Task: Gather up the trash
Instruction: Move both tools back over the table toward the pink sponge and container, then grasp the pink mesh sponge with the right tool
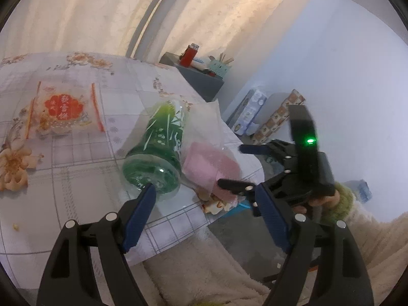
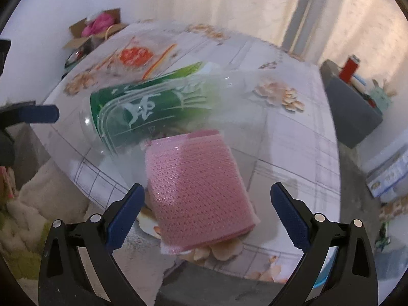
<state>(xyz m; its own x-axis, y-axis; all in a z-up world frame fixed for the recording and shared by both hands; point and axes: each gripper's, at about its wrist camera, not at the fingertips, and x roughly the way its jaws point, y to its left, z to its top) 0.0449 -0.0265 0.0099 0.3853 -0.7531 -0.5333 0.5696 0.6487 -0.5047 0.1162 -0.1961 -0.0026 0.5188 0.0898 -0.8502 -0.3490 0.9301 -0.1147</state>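
A green-labelled clear plastic bottle (image 1: 158,148) (image 2: 153,109) lies on its side on the floral tablecloth (image 1: 76,168). Beside it, at the table's edge, lies a pink woven pack in clear wrap (image 1: 211,165) (image 2: 196,183). Farther back lies a red-and-white snack wrapper (image 1: 63,112) (image 2: 135,56). My left gripper (image 1: 204,193) is open, its left fingertip just in front of the bottle's base. My right gripper (image 2: 207,188) (image 1: 234,165) stands wide open over the pink pack, which lies between its fingers without being pressed.
A grey cabinet (image 1: 204,81) (image 2: 354,117) with a red flask stands beyond the table. Boxes (image 1: 250,112) lean against the wall on the floor. A cardboard box (image 2: 94,30) sits at the far side. A fluffy cream fabric (image 1: 204,267) lies below the table edge.
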